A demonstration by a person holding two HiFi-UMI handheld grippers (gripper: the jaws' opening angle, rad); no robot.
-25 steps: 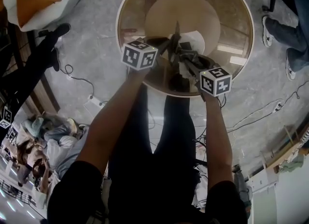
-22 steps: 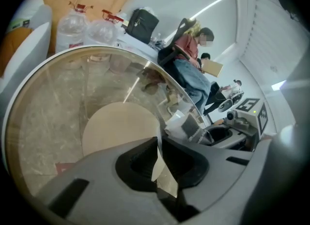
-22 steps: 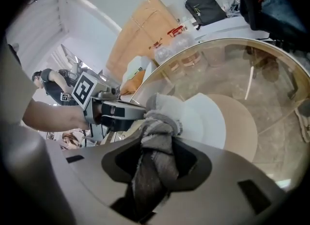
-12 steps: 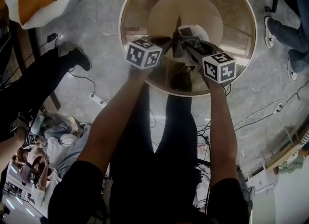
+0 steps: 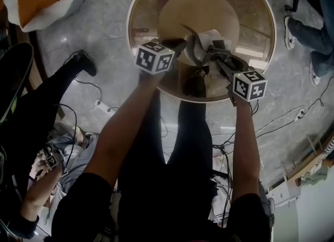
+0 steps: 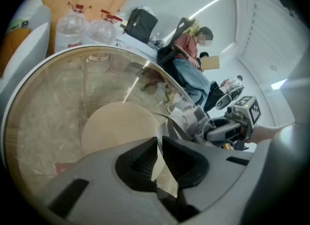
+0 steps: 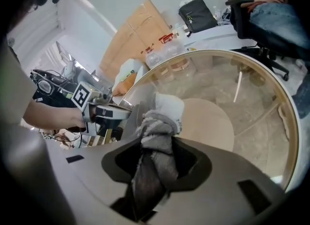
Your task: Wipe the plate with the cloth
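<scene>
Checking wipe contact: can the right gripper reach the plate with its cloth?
Probably yes. The right gripper holds the cloth close beside the plate clamped in the left gripper; nothing stands between them.

Bright indoor light; fisheye edges dark; tabletop (image 5: 255, 6) glare.

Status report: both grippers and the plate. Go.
Left gripper shut on plate edge. Right gripper shut on cloth, cloth bunched at plate face. Both over glass table; nothing blocking.
</scene>
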